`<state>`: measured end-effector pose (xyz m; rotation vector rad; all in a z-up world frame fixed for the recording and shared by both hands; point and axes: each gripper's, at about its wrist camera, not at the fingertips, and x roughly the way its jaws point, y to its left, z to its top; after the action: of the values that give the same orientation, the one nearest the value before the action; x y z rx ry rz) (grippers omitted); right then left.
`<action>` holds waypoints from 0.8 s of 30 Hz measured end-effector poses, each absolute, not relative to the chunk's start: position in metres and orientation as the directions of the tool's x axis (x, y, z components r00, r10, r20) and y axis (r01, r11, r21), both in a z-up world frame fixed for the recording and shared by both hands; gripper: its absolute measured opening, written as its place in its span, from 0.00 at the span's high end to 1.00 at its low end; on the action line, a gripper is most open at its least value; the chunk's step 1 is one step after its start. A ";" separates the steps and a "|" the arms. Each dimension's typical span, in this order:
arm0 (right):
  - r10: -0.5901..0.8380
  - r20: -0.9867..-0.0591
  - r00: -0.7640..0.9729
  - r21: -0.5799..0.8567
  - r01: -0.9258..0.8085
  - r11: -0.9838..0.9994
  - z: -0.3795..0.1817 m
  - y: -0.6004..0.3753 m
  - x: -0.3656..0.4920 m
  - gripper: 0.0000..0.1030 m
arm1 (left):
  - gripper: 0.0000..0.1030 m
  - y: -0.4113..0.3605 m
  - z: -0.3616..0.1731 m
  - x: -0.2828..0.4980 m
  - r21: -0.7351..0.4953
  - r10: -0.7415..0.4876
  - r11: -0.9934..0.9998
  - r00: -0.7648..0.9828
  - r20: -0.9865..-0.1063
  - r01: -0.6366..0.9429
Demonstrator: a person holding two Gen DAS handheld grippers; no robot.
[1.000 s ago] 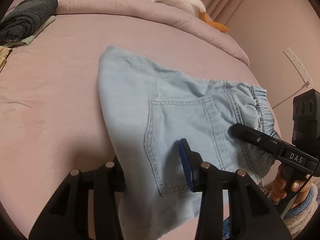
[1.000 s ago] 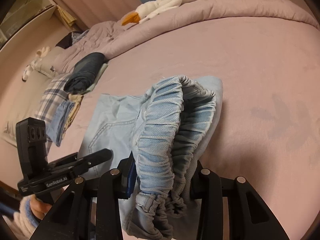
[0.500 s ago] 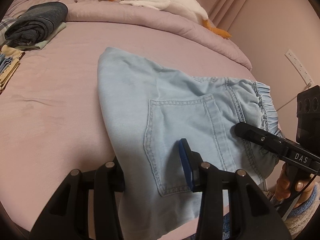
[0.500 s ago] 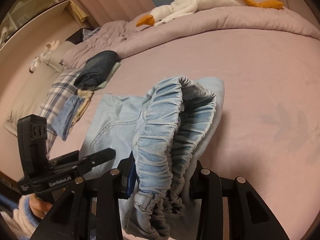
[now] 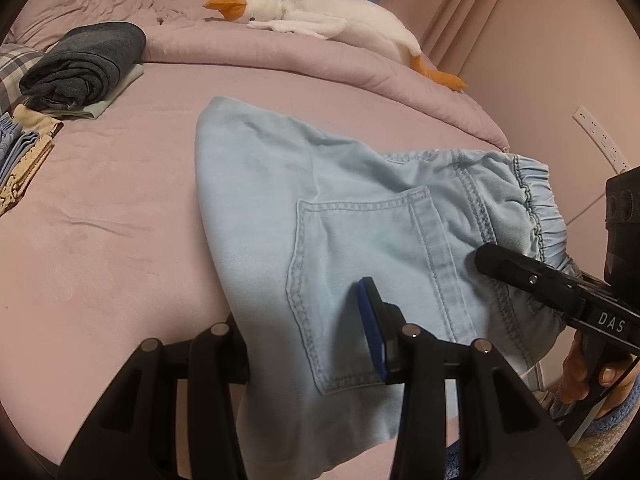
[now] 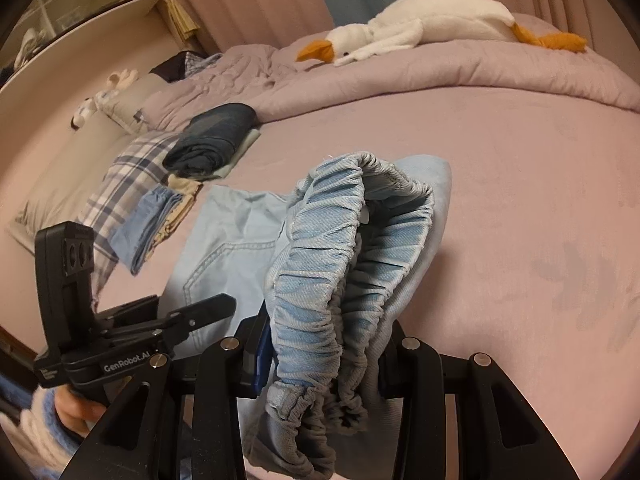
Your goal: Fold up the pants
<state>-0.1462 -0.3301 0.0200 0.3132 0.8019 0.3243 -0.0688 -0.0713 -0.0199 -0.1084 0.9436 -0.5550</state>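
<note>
you had the pants (image 5: 360, 216) half folded on the bed (image 5: 120, 220), left gripper (image 5: 308, 320) pinching the leg side, right gripper (image 6: 320, 344) clamping the waistband (image 6: 344, 248); final folds remained.

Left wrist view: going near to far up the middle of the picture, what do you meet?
Left tool shut on the light-blue pants → bare pink bedsheet → rolled edge of the pink quilt → white plush goose lying on the quilt.
</note>
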 end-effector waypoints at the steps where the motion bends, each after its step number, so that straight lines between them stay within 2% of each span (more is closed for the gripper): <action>1: 0.395 -0.646 0.653 0.386 -0.166 0.907 0.021 -0.329 -0.145 0.60 | 0.60 -0.071 -0.020 -0.067 -0.324 -0.495 0.856 0.460 -0.737 0.402; 24: 0.383 -0.641 0.665 0.330 -0.211 0.920 0.027 -0.308 -0.105 0.60 | 0.60 -0.067 -0.025 -0.013 -0.269 -0.442 0.884 0.492 -0.750 0.383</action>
<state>-0.1052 -0.3081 0.0271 0.2364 0.7743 0.3386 -0.0134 -0.0670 -0.0245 -0.0694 0.9299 -0.5011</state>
